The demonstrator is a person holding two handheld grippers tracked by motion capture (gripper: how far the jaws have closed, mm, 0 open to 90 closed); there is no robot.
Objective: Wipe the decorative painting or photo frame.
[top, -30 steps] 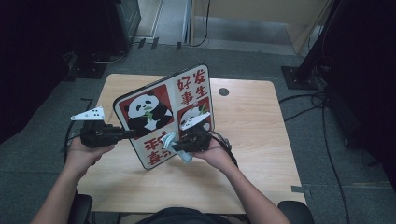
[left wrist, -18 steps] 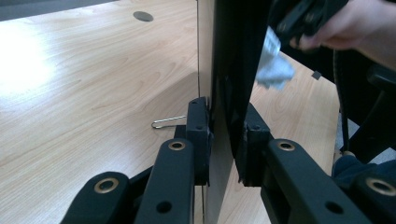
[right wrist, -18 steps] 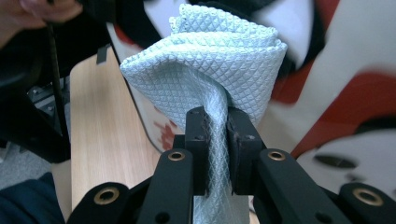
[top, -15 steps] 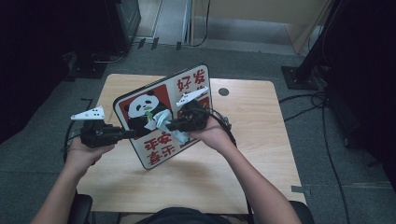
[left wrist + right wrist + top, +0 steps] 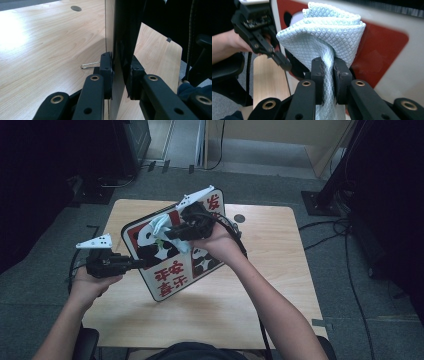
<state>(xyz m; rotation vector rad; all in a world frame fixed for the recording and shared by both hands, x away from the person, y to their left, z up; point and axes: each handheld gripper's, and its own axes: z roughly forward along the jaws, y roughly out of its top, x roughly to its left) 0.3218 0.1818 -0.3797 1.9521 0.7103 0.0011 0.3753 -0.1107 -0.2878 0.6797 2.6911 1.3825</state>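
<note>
Above the table (image 5: 280, 285), right gripper (image 5: 167, 233) clamped on cloth (image 5: 324, 32) against panda board (image 5: 172, 270), left gripper (image 5: 137, 264) pinching its edge.

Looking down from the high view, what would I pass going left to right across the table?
Left gripper clamping the panda sign's edge → panda sign → right gripper pressing a light blue cloth to the sign → round hole in the table.

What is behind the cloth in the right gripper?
The panda sign lies behind the cloth: its red and white face. The part right under the cloth is covered. The left gripper clamps the sign's edge.
</note>
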